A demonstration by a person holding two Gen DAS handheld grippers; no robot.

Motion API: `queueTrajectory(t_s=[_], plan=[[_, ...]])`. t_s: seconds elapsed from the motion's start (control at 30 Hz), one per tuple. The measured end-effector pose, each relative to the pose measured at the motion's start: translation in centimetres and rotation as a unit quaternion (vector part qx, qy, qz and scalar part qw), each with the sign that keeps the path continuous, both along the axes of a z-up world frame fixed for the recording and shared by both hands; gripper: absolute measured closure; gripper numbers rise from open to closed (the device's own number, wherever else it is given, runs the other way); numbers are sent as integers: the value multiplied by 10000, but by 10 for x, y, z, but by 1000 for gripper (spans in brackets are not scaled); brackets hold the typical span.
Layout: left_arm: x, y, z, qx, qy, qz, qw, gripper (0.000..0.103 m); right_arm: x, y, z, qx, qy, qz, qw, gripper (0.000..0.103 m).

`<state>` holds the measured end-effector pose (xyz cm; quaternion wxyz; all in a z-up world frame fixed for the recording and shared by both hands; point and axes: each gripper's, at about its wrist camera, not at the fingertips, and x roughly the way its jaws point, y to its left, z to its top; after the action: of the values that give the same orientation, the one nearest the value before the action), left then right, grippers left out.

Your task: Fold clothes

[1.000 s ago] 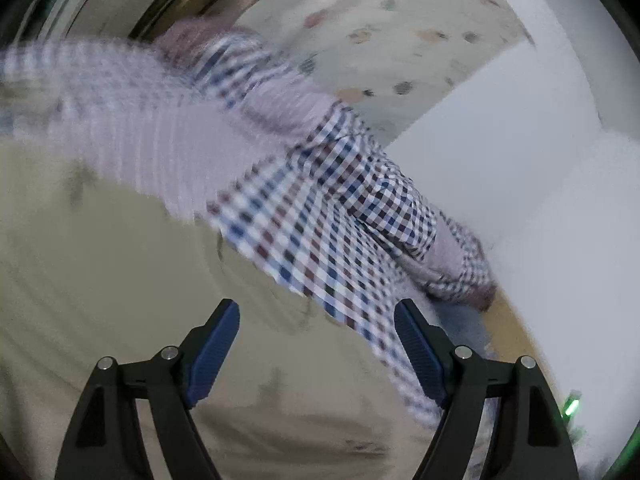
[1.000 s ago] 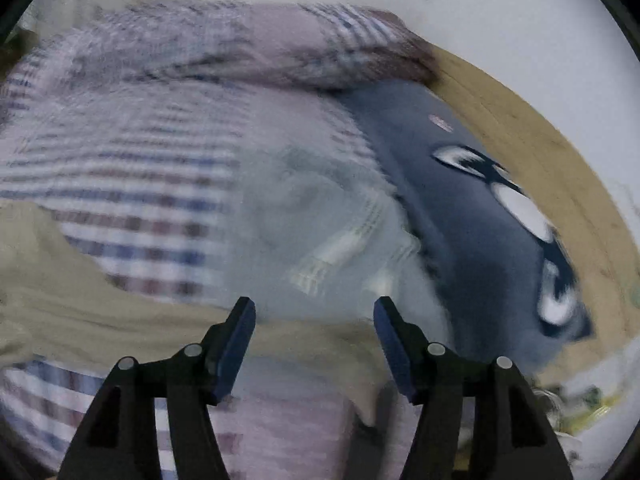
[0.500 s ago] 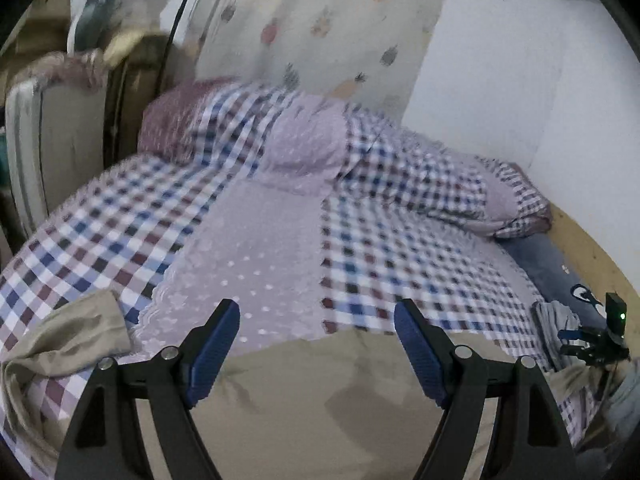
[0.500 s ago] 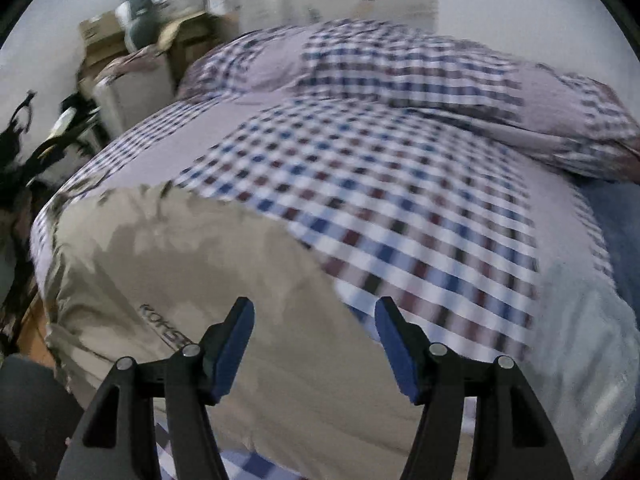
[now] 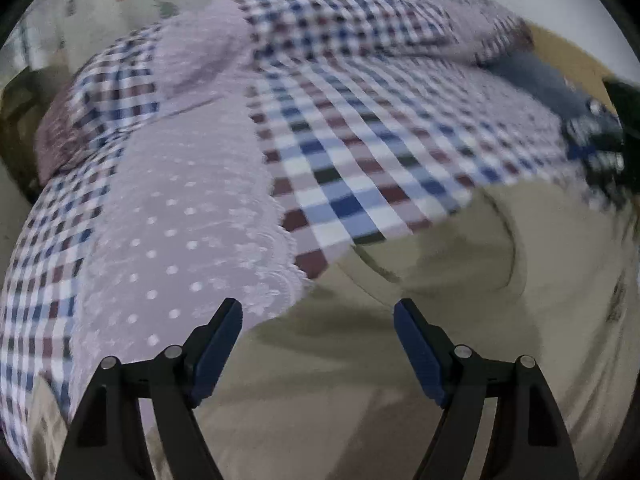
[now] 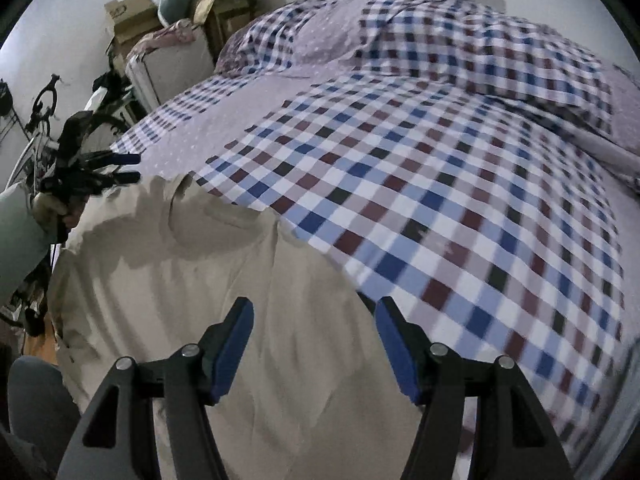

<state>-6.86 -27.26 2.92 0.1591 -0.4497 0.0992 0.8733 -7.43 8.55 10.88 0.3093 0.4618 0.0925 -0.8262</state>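
Left wrist view: the left claw (image 5: 318, 334) stands wide open with nothing between its blue pads (image 5: 218, 346), poised above a beige garment (image 5: 400, 360) spread on the bed. The garment fills the lower right of the picture and runs off the bottom edge, so its full outline cannot be made out. Beyond it lies the checked bedspread (image 5: 360, 152) with a lilac dotted panel (image 5: 180, 220). The far right is blurred; a dark shape there, probably the right claw (image 5: 596, 140), is too smeared to read.

Right wrist view: the right claw (image 6: 314, 334) is also spread open and empty, over the same beige garment (image 6: 240, 300), which lies flat with its neckline toward the checked bedspread (image 6: 440, 184). At the left edge a hand (image 6: 50, 210) holds the left claw (image 6: 126, 168) just over the garment's far corner; its fingers look apart. Cardboard boxes (image 6: 132, 12) and a bicycle (image 6: 44, 120) stand beside the bed, partly cut off.
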Motion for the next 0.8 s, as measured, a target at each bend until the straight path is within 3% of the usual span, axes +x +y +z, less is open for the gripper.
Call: queueTrajectory(t_s=[0.13, 0.2, 0.4, 0.43, 0.5, 0.53, 0.63, 0.73, 0.8], plan=[[-8, 8, -14, -111, -177, -141, 9997, 28, -21, -28, -20, 154, -73, 314, 9994, 36], [-10, 10, -19, -90, -257, -187, 9995, 45, -29, -37, -30, 307, -89, 404, 9987, 36], [-12, 16, -25, -16, -331, -352, 9988, 62, -50, -64, -56, 426, -234, 883, 9949, 36], [-12, 17, -24, -61, -305, -350, 9989, 66, -52, -72, -60, 484, -226, 1010, 9935, 37], [-13, 18, -22, -151, -253, -345, 9990, 89, -56, -83, -67, 622, -243, 1115, 9915, 37], [-13, 19, -21, -195, -227, -342, 9990, 91, -59, -88, -72, 718, -264, 1140, 9905, 38], [-13, 22, -18, -330, -149, -335, 9988, 96, -58, -96, -80, 954, -224, 1125, 9888, 49], [-14, 25, -14, -438, -33, -317, 9985, 98, -46, -99, -77, 1150, 63, 1133, 9869, 100], [-18, 26, -9, -487, 85, -211, 9986, 99, -38, -100, -74, 1331, 303, 1113, 9844, 100]])
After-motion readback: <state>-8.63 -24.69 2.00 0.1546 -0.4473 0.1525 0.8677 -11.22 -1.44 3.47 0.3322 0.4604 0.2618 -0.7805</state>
